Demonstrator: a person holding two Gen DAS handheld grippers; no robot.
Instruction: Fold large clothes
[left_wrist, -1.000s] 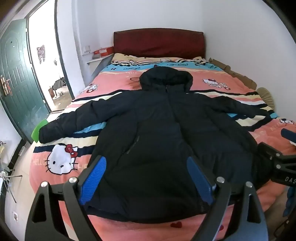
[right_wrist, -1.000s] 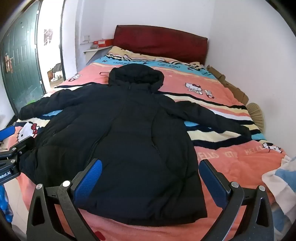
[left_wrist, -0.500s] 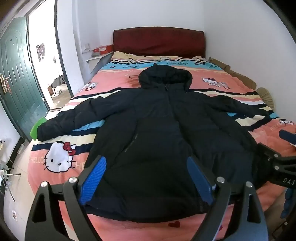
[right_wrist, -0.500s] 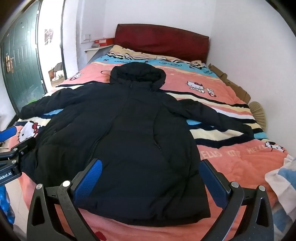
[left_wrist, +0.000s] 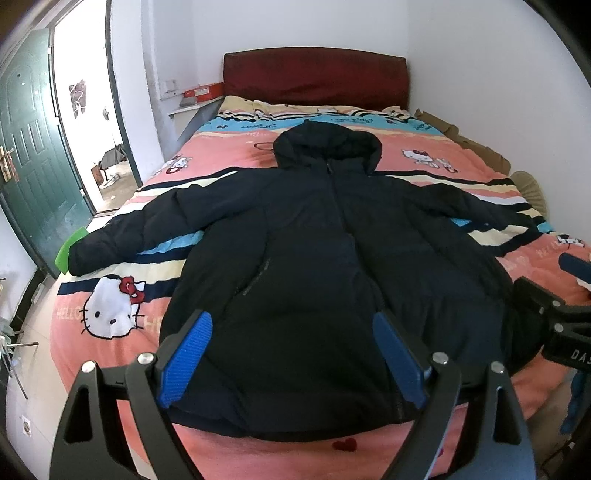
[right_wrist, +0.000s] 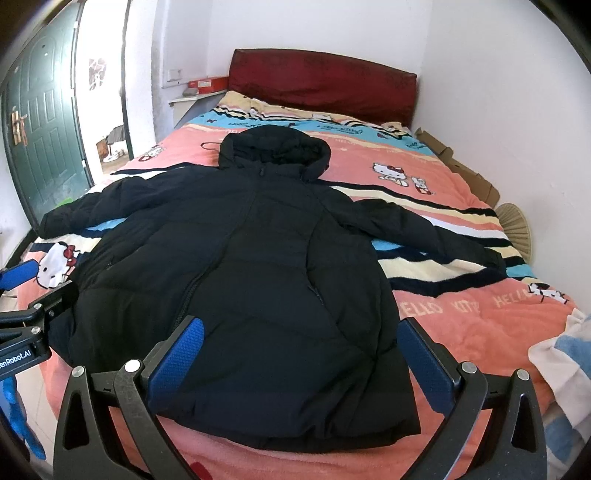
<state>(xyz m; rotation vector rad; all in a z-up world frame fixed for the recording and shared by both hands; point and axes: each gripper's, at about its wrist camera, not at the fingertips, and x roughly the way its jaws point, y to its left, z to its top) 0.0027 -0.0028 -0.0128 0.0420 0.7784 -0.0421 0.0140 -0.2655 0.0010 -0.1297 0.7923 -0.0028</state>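
jacket (left_wrist: 325, 266): black hooded puffer, flat on bed (left_wrist: 229, 158), front up, zipped, hood twd headboard, both sleeves spread out to the sides.
left gripper (left_wrist: 291, 354): jaws wide apart, empty, hovering above hem.
right gripper (right_wrist: 301, 358): jaws wide apart too, nothing held, also over hem.
done: laid out & smoothed, looks like; no fold visible.
left: all folds, i.e. sleeves in, then body over.

walls (left_wrist: 480, 74): plain white, upper frame | bed (left_wrist: 229, 147): centre, pink striped cartoon-cat blanket, dark red headboard (left_wrist: 314, 74) at top | green door (left_wrist: 29, 147): far left, open – bright daylight through doorway (left_wrist: 85, 110) | small shelf (left_wrist: 184, 109): left of headboard, red box (left_wrist: 205, 90) on it | floor (left_wrist: 22, 369): pale, lower left
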